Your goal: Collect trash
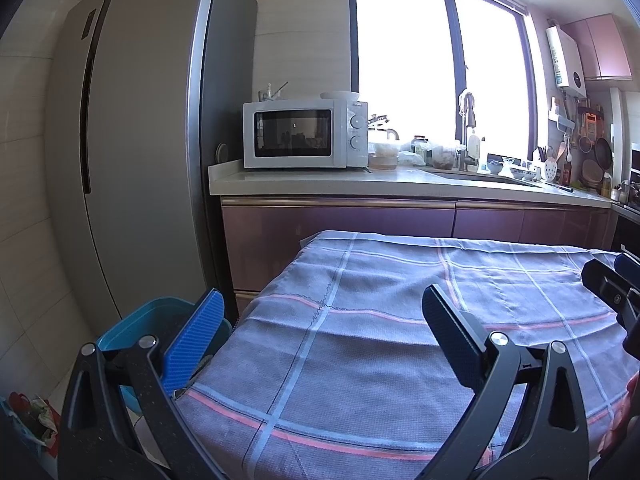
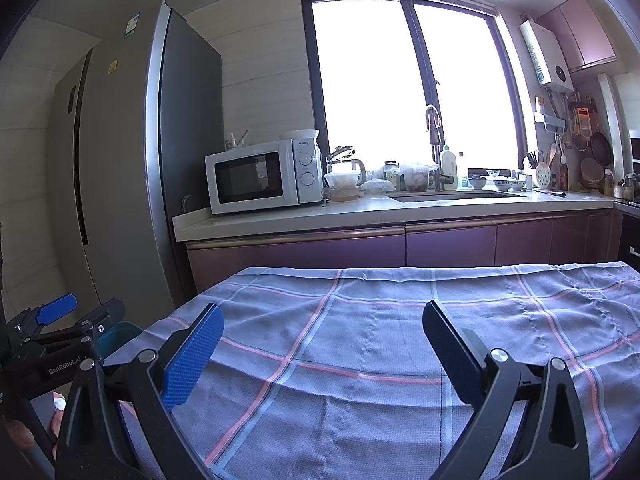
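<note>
Both claws, left claw (image 1: 320, 320) and right claw (image 2: 320, 336), are being held wide apart, empty, over the checked cloth (image 2: 380, 320). "GenRobot.AI" is being shown on the left claw. A teal bin (image 1: 132, 328) is being seen left of the cloth; its inside cannot be told.

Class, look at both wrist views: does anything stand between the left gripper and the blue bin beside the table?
Nothing visible blocks it. The left gripper is open and empty over the plaid cloth, and the blue bin sits just past the table's left edge, behind its left finger. No trash shows on the cloth.
</note>
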The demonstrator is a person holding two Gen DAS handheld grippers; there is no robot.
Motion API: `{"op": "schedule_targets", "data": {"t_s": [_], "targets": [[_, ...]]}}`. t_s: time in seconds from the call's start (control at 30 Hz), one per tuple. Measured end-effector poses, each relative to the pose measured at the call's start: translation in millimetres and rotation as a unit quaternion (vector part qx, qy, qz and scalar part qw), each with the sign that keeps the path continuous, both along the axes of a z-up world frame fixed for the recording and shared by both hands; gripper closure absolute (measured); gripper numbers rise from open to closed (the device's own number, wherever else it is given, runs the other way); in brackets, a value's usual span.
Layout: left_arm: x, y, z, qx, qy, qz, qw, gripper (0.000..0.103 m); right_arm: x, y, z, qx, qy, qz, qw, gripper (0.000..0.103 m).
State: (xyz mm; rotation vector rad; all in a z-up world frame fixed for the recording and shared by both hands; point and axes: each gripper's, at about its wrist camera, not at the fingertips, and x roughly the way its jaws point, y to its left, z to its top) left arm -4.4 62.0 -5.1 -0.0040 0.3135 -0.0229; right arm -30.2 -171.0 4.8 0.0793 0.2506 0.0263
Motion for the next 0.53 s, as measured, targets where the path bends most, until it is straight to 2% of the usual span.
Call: {"op": "schedule_targets", "data": {"t_s": [0.2, 0.3, 0.4, 0.53], "targets": [[2, -5, -1, 0.010, -0.004, -0.001, 0.9999, 0.006, 0, -1, -1, 0.000, 0.000, 0.000, 1.000, 0.007], [7, -8, -2, 0.011, 0.008, -0.009, 0.9999, 0.006, 2, -3, -3, 0.001, 0.005, 0.000, 1.000, 0.007], [25, -11, -7, 0.009, 0.044, -0.026, 0.9986, 0.006, 5, -9, -5, 0.003, 0.015, -0.002, 1.000, 0.007], [67, -20, -21, 0.016, 0.119, -0.042, 0.9918, 0.006, 15, -24, -7, 0.009, 0.044, -0.014, 0.999, 0.007]]}}
